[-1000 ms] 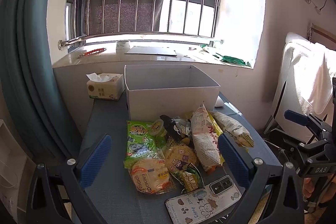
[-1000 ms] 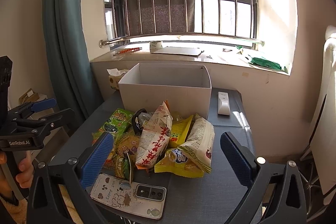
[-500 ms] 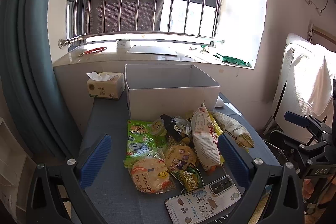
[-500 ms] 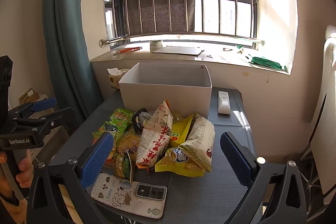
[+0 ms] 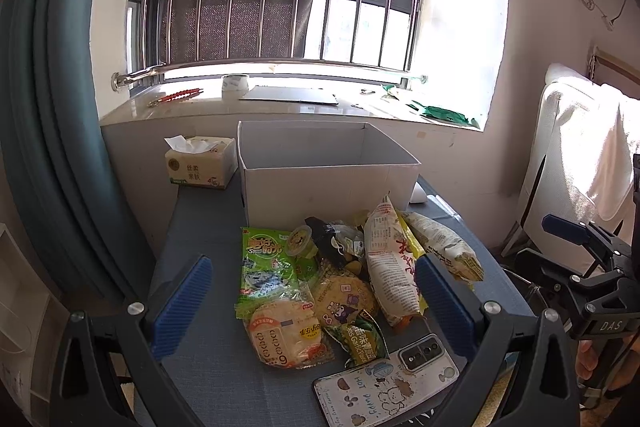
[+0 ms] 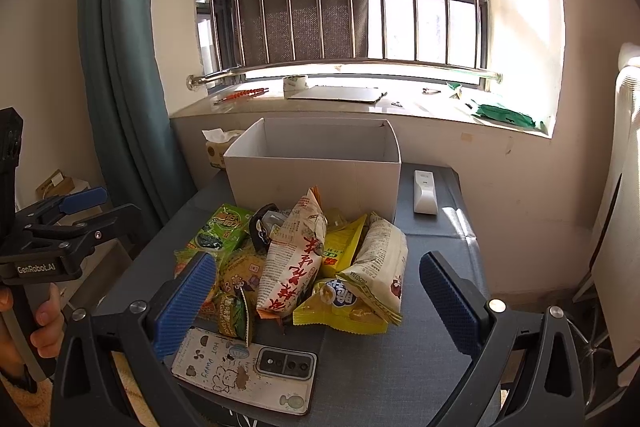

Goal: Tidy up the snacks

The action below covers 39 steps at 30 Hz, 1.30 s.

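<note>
A pile of snack packets (image 5: 344, 279) lies on the grey table (image 5: 200, 227) in front of an empty white box (image 5: 320, 171). The pile also shows in the right wrist view (image 6: 304, 259), with the box (image 6: 316, 171) behind it. It holds a green seaweed bag (image 5: 266, 267), a round cracker pack (image 5: 286, 333), a tall white bag with red writing (image 6: 290, 259) and yellow bags (image 6: 344, 311). My left gripper (image 5: 312, 303) is open and empty, held above the near side of the pile. My right gripper (image 6: 316, 307) is open and empty, likewise near the pile.
A phone in a cartoon case (image 6: 244, 371) lies at the table's front edge. A tissue box (image 5: 200, 161) stands left of the white box. A white remote (image 6: 425, 191) lies right of it. A windowsill (image 6: 360, 103) and curtain (image 6: 116, 67) are behind.
</note>
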Each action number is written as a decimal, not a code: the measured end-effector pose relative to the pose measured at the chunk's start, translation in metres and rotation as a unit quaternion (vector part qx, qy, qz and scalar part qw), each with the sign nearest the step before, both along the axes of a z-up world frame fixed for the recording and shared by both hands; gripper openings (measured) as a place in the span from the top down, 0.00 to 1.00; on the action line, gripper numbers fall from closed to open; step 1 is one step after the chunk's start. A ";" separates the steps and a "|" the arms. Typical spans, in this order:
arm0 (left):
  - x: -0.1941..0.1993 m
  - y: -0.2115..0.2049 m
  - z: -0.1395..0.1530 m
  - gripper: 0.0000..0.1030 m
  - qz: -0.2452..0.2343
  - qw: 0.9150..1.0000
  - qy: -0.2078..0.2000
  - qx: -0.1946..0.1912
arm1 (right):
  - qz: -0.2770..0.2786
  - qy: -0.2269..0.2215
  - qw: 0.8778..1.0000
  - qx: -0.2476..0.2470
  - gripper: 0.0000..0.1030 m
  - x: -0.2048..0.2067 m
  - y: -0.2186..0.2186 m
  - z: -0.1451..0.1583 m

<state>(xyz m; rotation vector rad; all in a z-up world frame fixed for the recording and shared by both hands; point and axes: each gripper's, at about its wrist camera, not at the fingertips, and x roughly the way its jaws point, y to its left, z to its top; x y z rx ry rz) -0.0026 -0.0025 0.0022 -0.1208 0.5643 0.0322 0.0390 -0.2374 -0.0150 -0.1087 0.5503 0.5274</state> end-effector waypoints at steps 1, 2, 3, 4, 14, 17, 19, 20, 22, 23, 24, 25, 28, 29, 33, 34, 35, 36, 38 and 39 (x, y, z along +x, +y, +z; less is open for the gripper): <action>0.000 0.000 0.000 0.00 -0.001 1.000 0.000 -0.001 | 0.000 0.002 1.000 0.001 0.00 0.001 0.000 -0.001; 0.001 0.000 0.000 0.00 -0.001 1.000 0.000 -0.001 | 0.000 0.004 1.000 0.001 0.00 0.001 -0.001 -0.002; 0.001 0.000 0.000 0.00 -0.001 1.000 0.000 -0.001 | 0.000 0.006 1.000 0.002 0.00 0.002 -0.001 -0.002; 0.001 0.000 -0.001 0.00 0.000 1.000 0.001 -0.001 | -0.001 0.008 1.000 0.002 0.00 0.003 -0.001 -0.003; 0.001 0.001 -0.001 0.00 0.000 1.000 0.001 -0.002 | -0.013 0.041 0.999 0.031 0.00 0.025 -0.014 -0.010; 0.000 0.001 -0.001 0.00 0.000 1.000 0.000 -0.002 | -0.016 0.055 0.998 0.041 0.00 0.038 -0.018 -0.013; 0.000 0.001 -0.001 0.00 0.000 1.000 0.000 -0.001 | -0.017 0.066 0.997 0.046 0.00 0.050 -0.020 -0.015; 0.000 0.001 -0.001 0.00 0.000 1.000 0.000 -0.001 | -0.015 0.073 0.996 0.049 0.00 0.058 -0.020 -0.018; 0.001 0.001 -0.002 0.00 0.000 1.000 0.000 -0.002 | -0.011 0.097 0.993 0.061 0.00 0.077 -0.023 -0.023; 0.001 0.001 -0.002 0.00 -0.001 1.000 0.000 -0.002 | -0.006 0.113 0.991 0.073 0.00 0.088 -0.024 -0.028; 0.001 0.001 -0.003 0.00 -0.001 1.000 0.000 -0.002 | -0.007 0.133 0.988 0.083 0.00 0.100 -0.026 -0.034; 0.001 0.001 -0.003 0.00 -0.001 1.000 0.000 -0.002 | -0.010 0.155 0.983 0.095 0.00 0.113 -0.028 -0.042; 0.001 0.001 -0.005 0.00 -0.002 1.000 0.003 -0.003 | -0.032 0.236 0.964 0.119 0.00 0.154 -0.037 -0.074; 0.002 0.001 -0.006 0.00 -0.002 1.000 0.004 -0.003 | -0.042 0.262 0.957 0.121 0.00 0.165 -0.039 -0.084; 0.004 0.001 -0.011 0.00 -0.004 1.000 0.011 -0.003 | -0.047 0.310 0.941 0.126 0.00 0.191 -0.039 -0.113; 0.005 0.001 -0.012 0.00 -0.005 1.000 0.013 -0.004 | -0.043 0.315 0.940 0.126 0.00 0.194 -0.037 -0.117; 0.006 0.000 -0.014 0.00 -0.006 1.000 0.015 -0.005 | -0.043 0.323 0.937 0.126 0.05 0.197 -0.034 -0.121; 0.007 0.000 -0.015 0.00 -0.007 1.000 0.016 -0.005 | -0.035 0.329 0.935 0.126 0.12 0.198 -0.031 -0.124; 0.009 -0.002 -0.018 0.00 -0.010 1.000 0.022 -0.006 | -0.009 0.345 0.931 0.122 0.49 0.202 -0.023 -0.131; 0.010 -0.004 -0.019 0.00 -0.013 1.000 0.023 -0.007 | -0.013 0.344 0.931 0.119 0.50 0.201 -0.023 -0.132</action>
